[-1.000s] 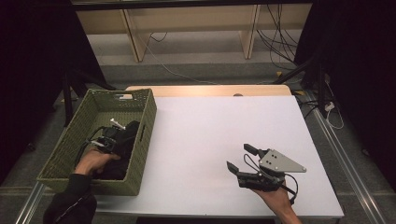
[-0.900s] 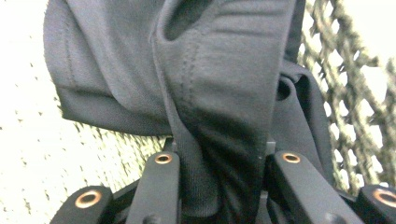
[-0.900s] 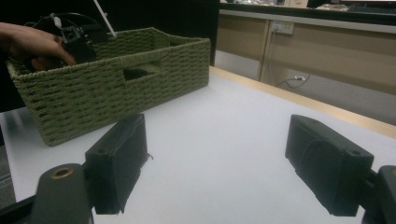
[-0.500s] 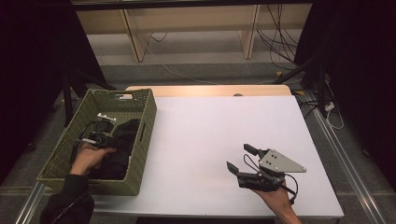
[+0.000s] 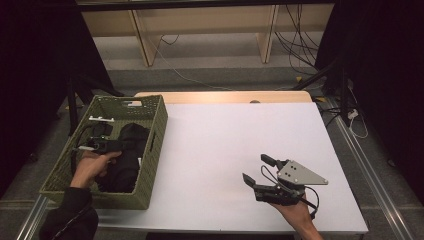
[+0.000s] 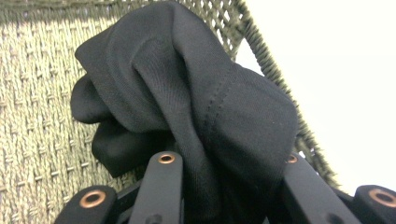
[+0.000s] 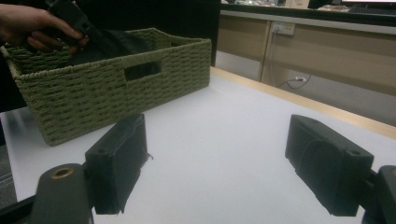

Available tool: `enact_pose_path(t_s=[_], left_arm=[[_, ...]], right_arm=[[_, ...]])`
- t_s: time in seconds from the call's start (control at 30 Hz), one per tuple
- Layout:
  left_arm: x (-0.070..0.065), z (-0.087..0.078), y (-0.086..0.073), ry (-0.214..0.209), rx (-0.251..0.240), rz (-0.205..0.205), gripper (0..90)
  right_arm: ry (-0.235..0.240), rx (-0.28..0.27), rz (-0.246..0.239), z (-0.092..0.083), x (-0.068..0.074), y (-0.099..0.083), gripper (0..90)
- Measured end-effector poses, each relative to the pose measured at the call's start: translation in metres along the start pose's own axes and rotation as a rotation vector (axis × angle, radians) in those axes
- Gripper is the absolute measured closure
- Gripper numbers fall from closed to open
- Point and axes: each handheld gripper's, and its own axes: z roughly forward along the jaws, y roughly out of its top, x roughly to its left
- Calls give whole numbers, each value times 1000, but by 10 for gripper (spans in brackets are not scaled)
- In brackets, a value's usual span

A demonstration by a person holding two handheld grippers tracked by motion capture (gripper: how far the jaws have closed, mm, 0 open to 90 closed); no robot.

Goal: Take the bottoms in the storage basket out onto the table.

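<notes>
A green woven basket (image 5: 152,150) stands at the table's left edge with a black cloth (image 5: 129,152) in it. My left gripper (image 5: 116,146) is inside the basket and shut on that cloth. In the left gripper view a bunched fold of the black cloth (image 6: 187,93) is pinched between the jaws of the left gripper (image 6: 229,161) and lifted off the basket's bottom (image 6: 37,93). My right gripper (image 5: 256,168) rests open on the white table at the front right, holding nothing. The right gripper view looks between the pads of the right gripper (image 7: 217,154) across the table to the basket (image 7: 93,93).
The white tabletop (image 5: 235,130) stretches between the basket and the right gripper. A small white object (image 5: 101,119) lies on the basket's far left rim. Wooden shelving (image 5: 200,25) and cables (image 5: 295,35) stand beyond the table's far edge.
The left hand has risen inside the basket and drawn a little to the left, pulling the black cloth up with it. The right gripper has kept still.
</notes>
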Motion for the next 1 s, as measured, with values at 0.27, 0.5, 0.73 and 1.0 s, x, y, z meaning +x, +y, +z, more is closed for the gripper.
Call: enact_pose_path(t_s=[0.27,0.5,0.73,1.0], left_arm=[[-5,-12,5,-22,-84,-13,734],[-6,-22,7,-46,-154,-39,738],[-9,-28,9,-52,-197,-44,738],[-12,-34,10,-47,-237,-40,738]], right_arm=[[0,-2,3,0,0,0,217],[0,-1,4,0,0,0,217],[-1,-1,4,0,0,0,217],[-1,-1,5,0,0,0,216]])
